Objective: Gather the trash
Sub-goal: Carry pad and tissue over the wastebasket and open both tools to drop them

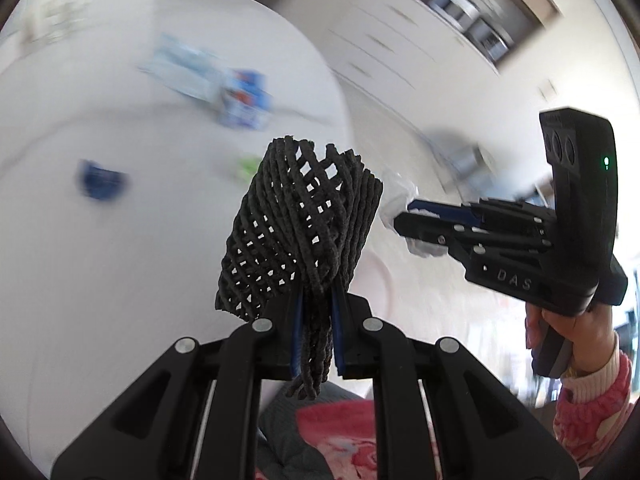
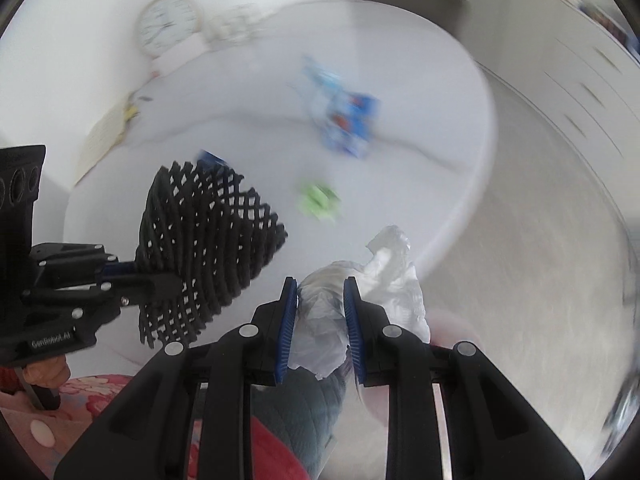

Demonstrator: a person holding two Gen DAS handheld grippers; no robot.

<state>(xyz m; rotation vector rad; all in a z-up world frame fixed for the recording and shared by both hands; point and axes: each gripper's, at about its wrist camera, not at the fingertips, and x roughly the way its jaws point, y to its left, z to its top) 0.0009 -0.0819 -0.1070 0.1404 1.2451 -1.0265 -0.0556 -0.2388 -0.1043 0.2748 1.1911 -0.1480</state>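
If the crumpled white plastic (image 2: 356,304) slips, I think it will fall to the floor and not into the black net bag (image 2: 200,248), because my right gripper (image 2: 322,332) only pinches it by its lower part and the top bunch pokes out loose past the blue pads (image 2: 289,332). The plastic is squeezed between those two pads, so the jaws sit narrow with the trash filling the gap. From the left camera I see the same white scrap (image 1: 416,220) peeking out at the tip of the right gripper (image 1: 408,222), just beside the net bag (image 1: 300,224) but not inside it. My left gripper (image 1: 316,320) is pinched tight on the gathered bottom of the net bag, and the bag stands up from the jaws with its mouth folded partly flat. That is my next worry: I judge that the mouth may be too closed for the plastic to go in, so it could catch on the edge and tumble off. Both pictures are blurry, so aiming now would be hard. More trash waits farther out on the round white table (image 2: 460,80): a green scrap (image 2: 320,200), a blue and white packet (image 2: 350,124) and a small blue piece (image 1: 100,182), all well apart from both grippers.
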